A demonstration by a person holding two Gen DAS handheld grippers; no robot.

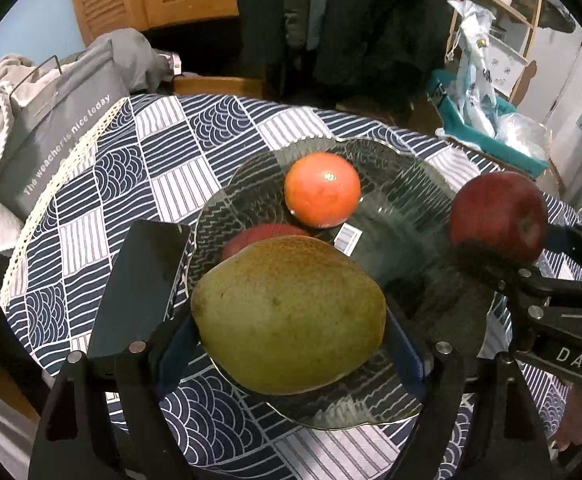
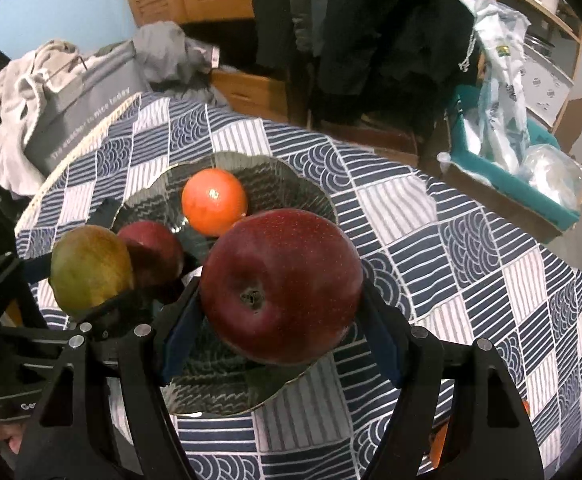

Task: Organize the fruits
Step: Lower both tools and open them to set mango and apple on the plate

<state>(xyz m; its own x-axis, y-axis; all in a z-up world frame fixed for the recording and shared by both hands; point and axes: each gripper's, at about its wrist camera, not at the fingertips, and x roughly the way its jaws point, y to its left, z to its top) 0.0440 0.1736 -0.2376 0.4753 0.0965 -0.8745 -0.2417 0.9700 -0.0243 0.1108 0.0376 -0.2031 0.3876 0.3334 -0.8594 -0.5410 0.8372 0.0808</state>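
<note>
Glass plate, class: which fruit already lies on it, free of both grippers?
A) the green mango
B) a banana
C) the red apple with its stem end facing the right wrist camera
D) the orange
D: the orange rests alone on the glass plate, while the left gripper holds the mango and the right gripper the red apple.

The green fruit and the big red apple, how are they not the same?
The green fruit is oval and yellow-green with brown speckles; the red apple is round, dark red and shiny. The left gripper holds the green fruit, the right gripper the red apple. Both hang above the glass plate.
</note>
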